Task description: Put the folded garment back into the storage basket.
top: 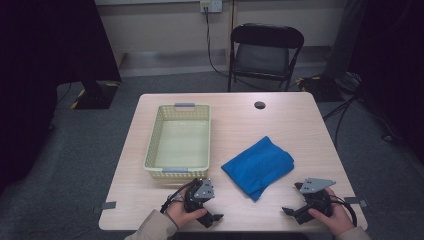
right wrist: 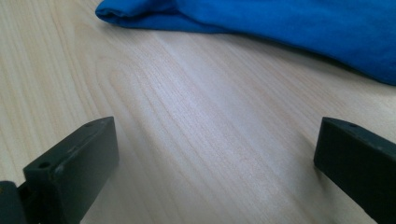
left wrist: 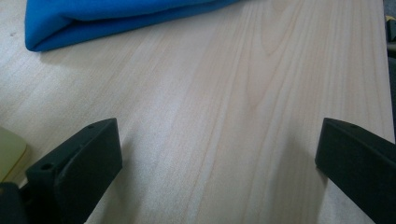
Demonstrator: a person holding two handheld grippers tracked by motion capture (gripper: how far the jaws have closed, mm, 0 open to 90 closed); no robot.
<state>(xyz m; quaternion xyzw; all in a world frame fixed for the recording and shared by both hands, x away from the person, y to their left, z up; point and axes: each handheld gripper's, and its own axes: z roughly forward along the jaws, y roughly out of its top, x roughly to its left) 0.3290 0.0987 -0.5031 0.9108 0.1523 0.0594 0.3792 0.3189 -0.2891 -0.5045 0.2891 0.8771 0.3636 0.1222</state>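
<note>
A folded blue cloth (top: 258,166) lies on the light wooden table (top: 280,125), right of centre. Left of it stands an empty pale yellow basket (top: 155,145). My left gripper (top: 209,200) rests low near the front edge, just in front of the basket, held in a hand. Its jaws are wide open over bare wood (left wrist: 219,154), with the cloth (left wrist: 116,18) ahead of them. My right gripper (top: 294,199) sits at the front right, also open with nothing between its jaws (right wrist: 217,149). The cloth's edge (right wrist: 280,23) lies a short way beyond them.
A corner of the basket (left wrist: 9,149) shows beside the left jaw. A dark round hole (top: 259,105) is set in the table's far side. Behind the table stands a black folding chair (top: 265,50). Cables run over the floor at the right (top: 350,100).
</note>
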